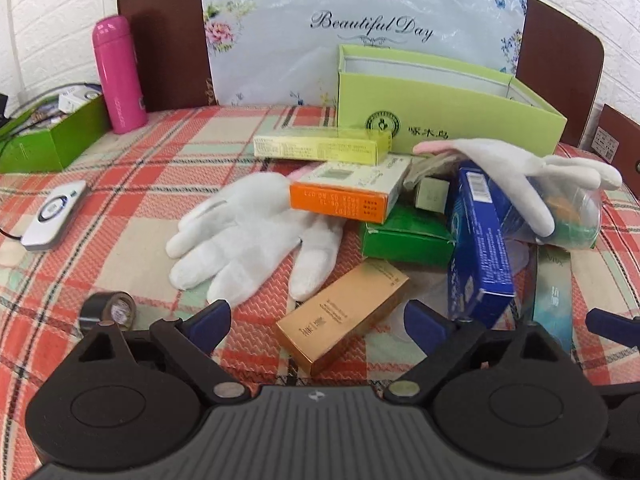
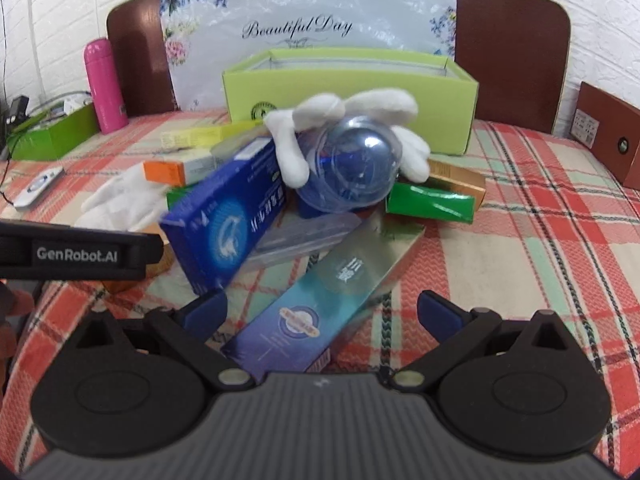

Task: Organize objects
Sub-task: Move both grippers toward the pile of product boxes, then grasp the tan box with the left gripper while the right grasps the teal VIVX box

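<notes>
A heap of small cartons lies on the plaid cloth (image 1: pixel 132 184). My left gripper (image 1: pixel 318 320) is open above a gold box (image 1: pixel 340 316), which shows between its fingers without being pressed. Behind it are a white glove (image 1: pixel 248 240), an orange-and-white box (image 1: pixel 348 192), a yellow box (image 1: pixel 320 146), a green box (image 1: pixel 404 236) and a blue box (image 1: pixel 480 240). My right gripper (image 2: pixel 322 312) is open over a long teal-blue box (image 2: pixel 320 300). Further back a second white glove (image 2: pixel 344 120) drapes over a clear round container (image 2: pixel 348 168).
An open light-green box (image 2: pixel 400 96) stands at the back before a floral bag (image 2: pixel 296 8). A pink bottle (image 1: pixel 118 76), a green tray (image 1: pixel 48 136), a white device (image 1: pixel 54 214) and a tape roll (image 1: pixel 108 312) are on the left. A brown box (image 2: pixel 612 140) sits at the right.
</notes>
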